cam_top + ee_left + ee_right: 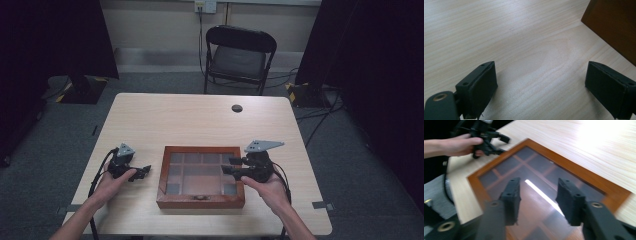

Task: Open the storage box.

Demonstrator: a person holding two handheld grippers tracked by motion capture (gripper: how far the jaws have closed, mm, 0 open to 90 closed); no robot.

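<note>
A shallow wooden box (200,201) with a glass lid over several compartments lies shut near the table's front edge. My right gripper (229,167) hovers above the box's right side, jaws partly apart with nothing between them; the right gripper view looks down past them (538,198) onto the glass and the frame (584,173). Left of the box, my left gripper (144,172) rests low over bare table, pointing toward the box. Its jaws (541,87) stand wide and empty, with a corner of the box (614,25) ahead to the right. The right gripper view also catches it (499,142), held in a hand.
The light wooden table (200,120) has a dark round cable hole (237,108) toward the back. A black folding chair (239,57) stands behind the table. Dark curtains hang at both sides, and cables lie on the floor at the right.
</note>
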